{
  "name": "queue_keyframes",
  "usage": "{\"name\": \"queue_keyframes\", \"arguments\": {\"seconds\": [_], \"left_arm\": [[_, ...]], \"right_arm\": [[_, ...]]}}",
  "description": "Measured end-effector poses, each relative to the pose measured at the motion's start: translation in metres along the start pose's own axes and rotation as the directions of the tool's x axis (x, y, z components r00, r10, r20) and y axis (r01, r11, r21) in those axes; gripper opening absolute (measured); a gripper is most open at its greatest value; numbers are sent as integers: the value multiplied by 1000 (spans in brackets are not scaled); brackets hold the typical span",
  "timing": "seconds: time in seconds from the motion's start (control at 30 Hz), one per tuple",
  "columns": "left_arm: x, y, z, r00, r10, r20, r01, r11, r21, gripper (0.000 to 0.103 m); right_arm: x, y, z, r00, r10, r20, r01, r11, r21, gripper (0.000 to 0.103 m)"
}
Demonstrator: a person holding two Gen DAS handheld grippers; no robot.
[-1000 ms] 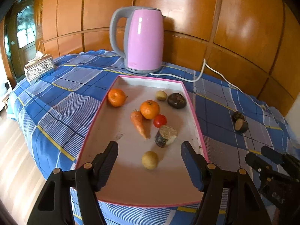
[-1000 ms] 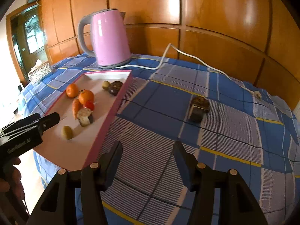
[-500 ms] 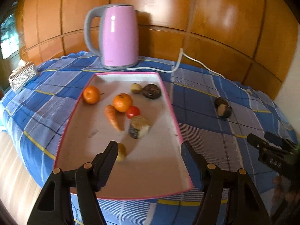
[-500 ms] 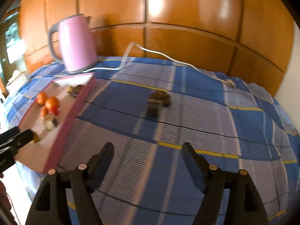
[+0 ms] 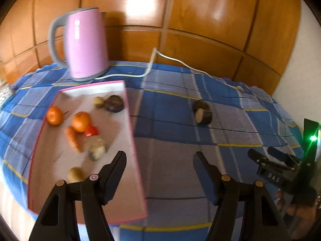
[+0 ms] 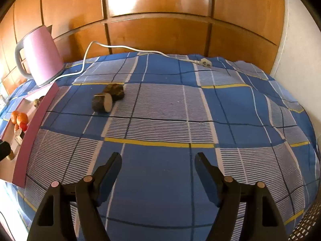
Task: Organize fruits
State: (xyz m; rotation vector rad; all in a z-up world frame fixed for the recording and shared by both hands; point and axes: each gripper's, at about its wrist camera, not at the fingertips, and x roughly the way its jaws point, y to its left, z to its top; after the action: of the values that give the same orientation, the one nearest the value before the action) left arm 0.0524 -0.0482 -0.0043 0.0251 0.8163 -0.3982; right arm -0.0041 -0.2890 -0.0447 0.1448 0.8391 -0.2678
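A pink-rimmed tray [image 5: 128, 120] lies on the blue checked cloth and holds two oranges [image 5: 81, 121], a carrot [image 5: 71, 138], a tomato [image 5: 90, 131], two small yellowish fruits [image 5: 75, 174], a cut piece [image 5: 95, 146] and a dark round fruit [image 5: 114, 103]. Two dark cut pieces [image 5: 202, 112] lie on the cloth right of the tray; they also show in the right wrist view [image 6: 107, 98]. My left gripper [image 5: 160, 170] is open and empty over the tray's right edge. My right gripper [image 6: 158, 170] is open and empty over bare cloth; it also shows in the left wrist view [image 5: 268, 156].
A pink kettle [image 5: 84, 44] stands behind the tray, its white cord [image 6: 124, 47] running across the cloth to a loose plug [image 6: 204, 62]. A wooden panelled wall [image 6: 160, 6] backs the table. The cloth drops off at the right edge [image 6: 309, 140].
Both grippers have swung to the right. The tray has slid left in both views and the dark cut pieces on the cloth are nearer the middle. Both grippers stay open.
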Motion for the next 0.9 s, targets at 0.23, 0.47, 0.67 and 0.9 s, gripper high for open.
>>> {"name": "queue_keyframes", "arguments": {"seconds": [0.23,0.47,0.67,0.9], "left_arm": [[34,-37,22,999,-19,-41,23,996,87,70],[80,-68,44,995,-46,-85,56,991,118,70],[115,-83,57,992,-43,-122,56,993,108,69],[152,-87,67,986,-19,-163,34,995,89,50]], "right_arm": [[0,-8,1,1000,7,11,-7,1000,17,76],[2,-19,2,1000,13,13,-14,999,38,76],[3,-28,1,1000,11,13,-12,999,43,76],[11,-37,0,1000,15,-9,-14,998,67,76]]}}
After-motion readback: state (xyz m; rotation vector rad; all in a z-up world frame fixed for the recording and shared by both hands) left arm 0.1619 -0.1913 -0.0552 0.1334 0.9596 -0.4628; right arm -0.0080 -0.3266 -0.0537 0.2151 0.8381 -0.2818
